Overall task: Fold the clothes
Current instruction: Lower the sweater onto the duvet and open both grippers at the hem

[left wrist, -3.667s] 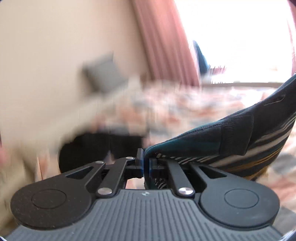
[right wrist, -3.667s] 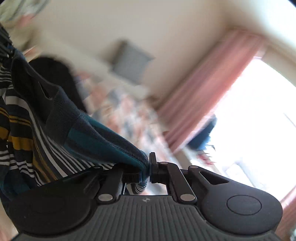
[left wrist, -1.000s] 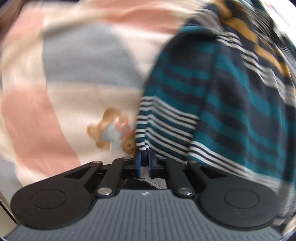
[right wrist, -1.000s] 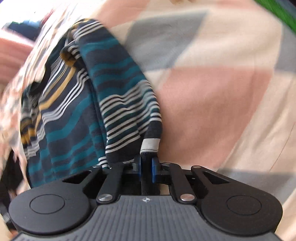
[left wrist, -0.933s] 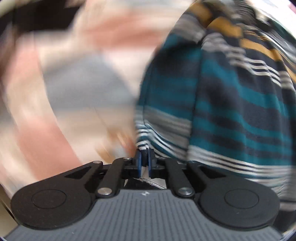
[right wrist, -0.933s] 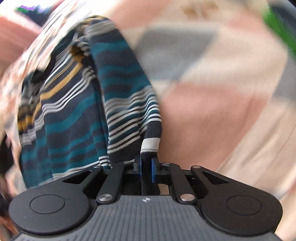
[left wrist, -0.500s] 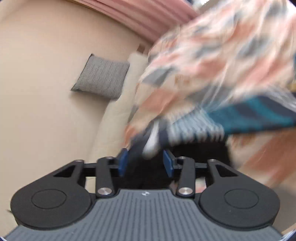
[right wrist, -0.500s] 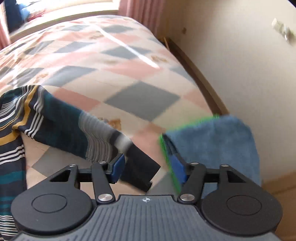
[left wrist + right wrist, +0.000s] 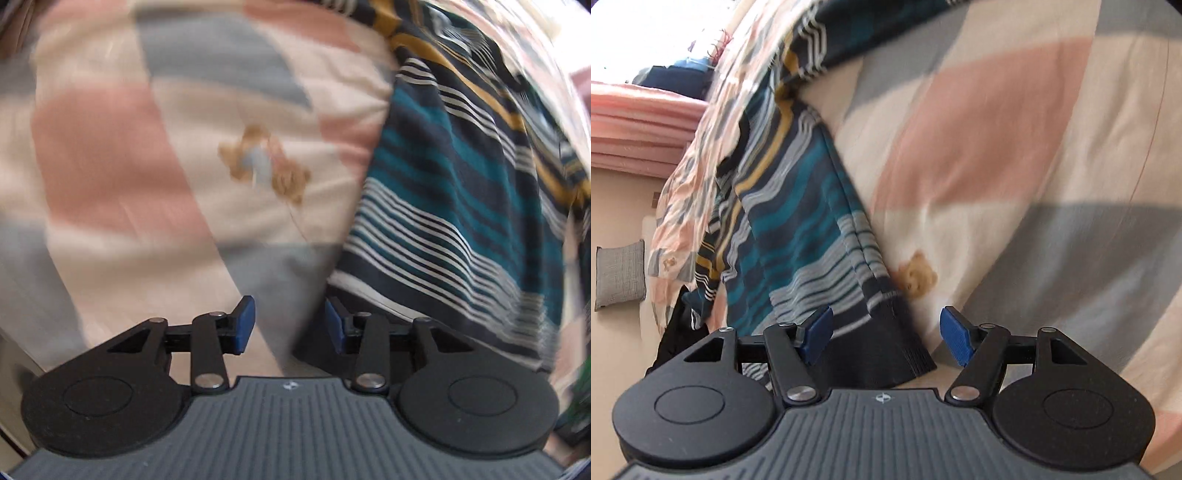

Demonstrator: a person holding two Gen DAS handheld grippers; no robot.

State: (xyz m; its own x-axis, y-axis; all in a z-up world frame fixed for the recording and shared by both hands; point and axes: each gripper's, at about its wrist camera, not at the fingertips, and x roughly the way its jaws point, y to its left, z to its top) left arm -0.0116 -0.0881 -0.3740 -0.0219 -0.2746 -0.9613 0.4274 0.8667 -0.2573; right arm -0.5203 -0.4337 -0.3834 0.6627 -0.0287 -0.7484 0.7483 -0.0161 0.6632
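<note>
Hovering low over the bed, the left gripper (image 9: 290,325) is holding its blue fingers (image 9: 243,325) spread with nothing between them, the striped sweater (image 9: 454,206) lying just right of it on the checked bedspread (image 9: 110,147). The right gripper (image 9: 886,332) is likewise keeping its fingers (image 9: 955,334) released, straddling the sweater's dark hem beside a printed teddy bear (image 9: 918,278). Farther off, a pink curtain (image 9: 635,122) is hanging and a grey cushion (image 9: 620,275) is leaning against the wall.

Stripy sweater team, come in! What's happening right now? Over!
Left gripper open, empty. Right gripper open, straddling dark cuff. Stripy sweater spread on checked bedspread, not folded. Nothing blocking. Over.
</note>
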